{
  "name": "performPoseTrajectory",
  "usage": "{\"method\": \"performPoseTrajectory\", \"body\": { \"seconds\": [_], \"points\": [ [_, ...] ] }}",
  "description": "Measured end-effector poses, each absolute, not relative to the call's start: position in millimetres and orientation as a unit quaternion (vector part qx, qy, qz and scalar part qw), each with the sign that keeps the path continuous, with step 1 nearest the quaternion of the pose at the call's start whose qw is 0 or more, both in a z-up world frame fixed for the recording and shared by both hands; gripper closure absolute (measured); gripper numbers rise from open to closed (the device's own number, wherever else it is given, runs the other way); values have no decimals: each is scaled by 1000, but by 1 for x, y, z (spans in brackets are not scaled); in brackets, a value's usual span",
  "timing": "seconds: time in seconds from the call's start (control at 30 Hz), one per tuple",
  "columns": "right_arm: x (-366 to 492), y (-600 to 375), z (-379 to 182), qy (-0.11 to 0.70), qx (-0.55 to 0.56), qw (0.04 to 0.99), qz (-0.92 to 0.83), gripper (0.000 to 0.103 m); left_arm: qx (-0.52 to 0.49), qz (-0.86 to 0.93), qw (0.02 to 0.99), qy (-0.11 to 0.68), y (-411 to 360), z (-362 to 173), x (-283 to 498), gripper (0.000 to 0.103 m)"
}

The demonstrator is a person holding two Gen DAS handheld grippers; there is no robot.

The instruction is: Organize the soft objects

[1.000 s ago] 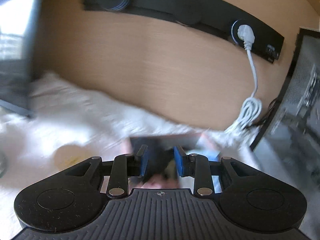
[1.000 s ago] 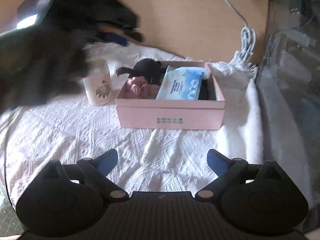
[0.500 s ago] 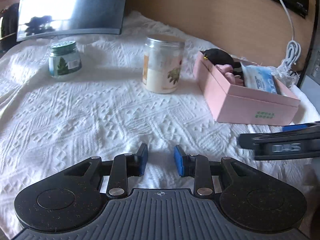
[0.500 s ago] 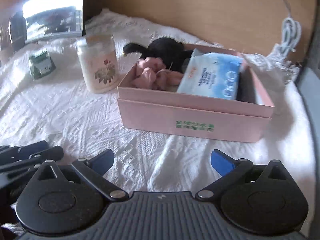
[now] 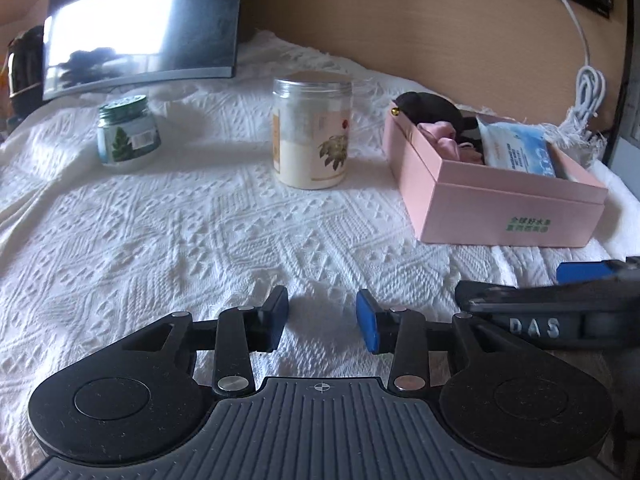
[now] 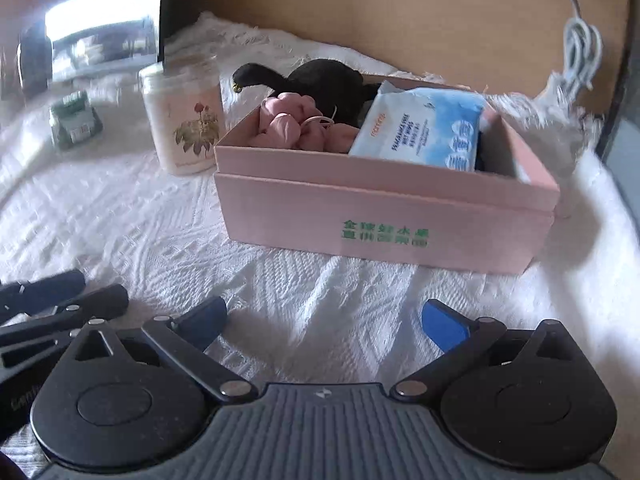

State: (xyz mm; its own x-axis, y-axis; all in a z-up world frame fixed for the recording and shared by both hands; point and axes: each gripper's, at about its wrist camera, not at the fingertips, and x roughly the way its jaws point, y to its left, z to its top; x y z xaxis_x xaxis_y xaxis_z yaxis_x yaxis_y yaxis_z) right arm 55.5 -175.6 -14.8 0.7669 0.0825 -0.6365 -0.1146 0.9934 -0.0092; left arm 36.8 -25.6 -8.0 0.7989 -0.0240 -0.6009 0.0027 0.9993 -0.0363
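Note:
A pink box (image 6: 384,216) stands on the white cloth. It holds a black soft toy (image 6: 320,84), a pink fabric bundle (image 6: 288,124) and a blue pack of wet wipes (image 6: 424,128). The box also shows in the left wrist view (image 5: 500,204) at the right. My left gripper (image 5: 322,316) is open and empty, low over the cloth in front of the box. My right gripper (image 6: 324,318) is wide open and empty, in front of the box. It also shows in the left wrist view (image 5: 560,300) at the right edge.
A tall clear jar of cream (image 5: 311,132) stands left of the box. A small green-lidded jar (image 5: 127,134) stands further left. A dark monitor (image 5: 140,24) stands at the back left. A white cable (image 5: 586,80) hangs on the wooden wall. The white textured cloth (image 5: 200,240) covers the table.
My left gripper pulled back from the box, let go of what it held there, and came down over the cloth. My right gripper stayed open and moved a little closer to the box.

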Motion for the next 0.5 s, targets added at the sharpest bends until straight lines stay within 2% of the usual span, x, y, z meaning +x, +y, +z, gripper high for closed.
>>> {"method": "performPoseTrajectory", "body": {
  "seconds": [0.5],
  "points": [
    [53, -180, -15, 326, -27, 942, 73, 0, 1, 2, 948, 319, -31, -7, 36, 61]
  ]
}}
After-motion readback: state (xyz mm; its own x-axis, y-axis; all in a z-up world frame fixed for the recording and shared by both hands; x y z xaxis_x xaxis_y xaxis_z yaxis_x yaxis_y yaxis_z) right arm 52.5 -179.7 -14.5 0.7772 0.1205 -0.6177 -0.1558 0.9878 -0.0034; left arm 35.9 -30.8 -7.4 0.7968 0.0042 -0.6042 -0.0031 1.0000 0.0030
